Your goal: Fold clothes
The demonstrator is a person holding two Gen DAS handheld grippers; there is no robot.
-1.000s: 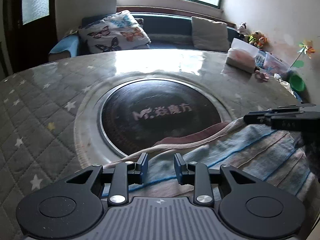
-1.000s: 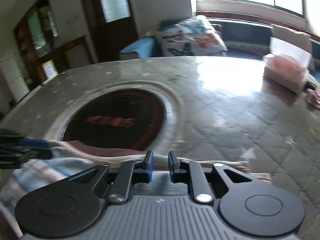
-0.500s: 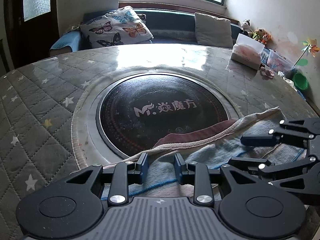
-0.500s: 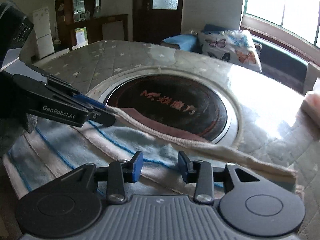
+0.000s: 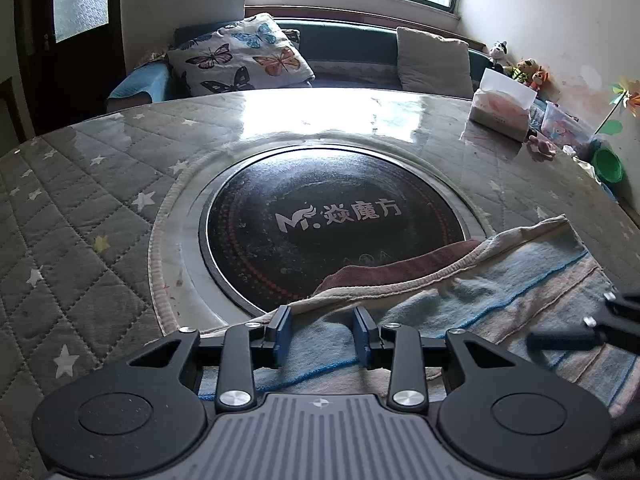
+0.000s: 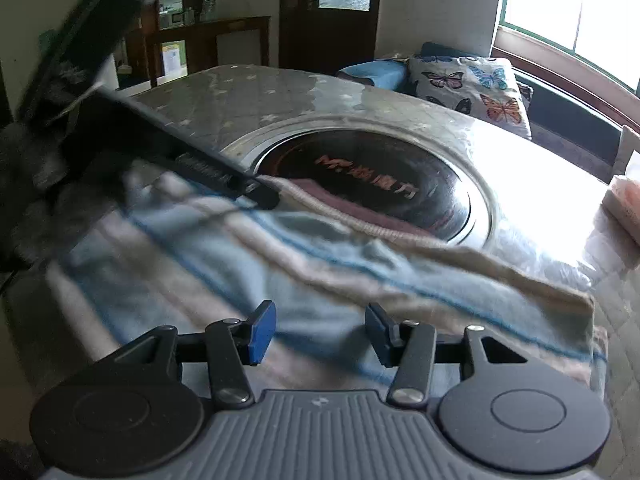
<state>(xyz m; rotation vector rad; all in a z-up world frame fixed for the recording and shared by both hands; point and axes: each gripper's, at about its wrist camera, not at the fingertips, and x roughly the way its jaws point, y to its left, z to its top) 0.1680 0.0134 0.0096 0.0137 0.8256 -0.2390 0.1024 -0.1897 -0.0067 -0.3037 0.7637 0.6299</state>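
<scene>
Right gripper (image 6: pixel 320 332) jaws wider now, striped garment (image 6: pixel 248 264) beneath.

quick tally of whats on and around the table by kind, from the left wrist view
Striped garment: 1
Grippers: 2, left gripper and right gripper, whose tip alone shows
Tissue box: 1
Cushions: 2, butterfly cushion and beige cushion
Green bowl: 1
Soft toys: 3, though small in view
Total: 10

Right gripper (image 6: pixel 320 330) now opened wide, released from the striped blue and beige cloth garment (image 6: pixel 280 264); left gripper (image 5: pixel 321 334) also spread wider. Right gripper drawn back toward the near right.
</scene>
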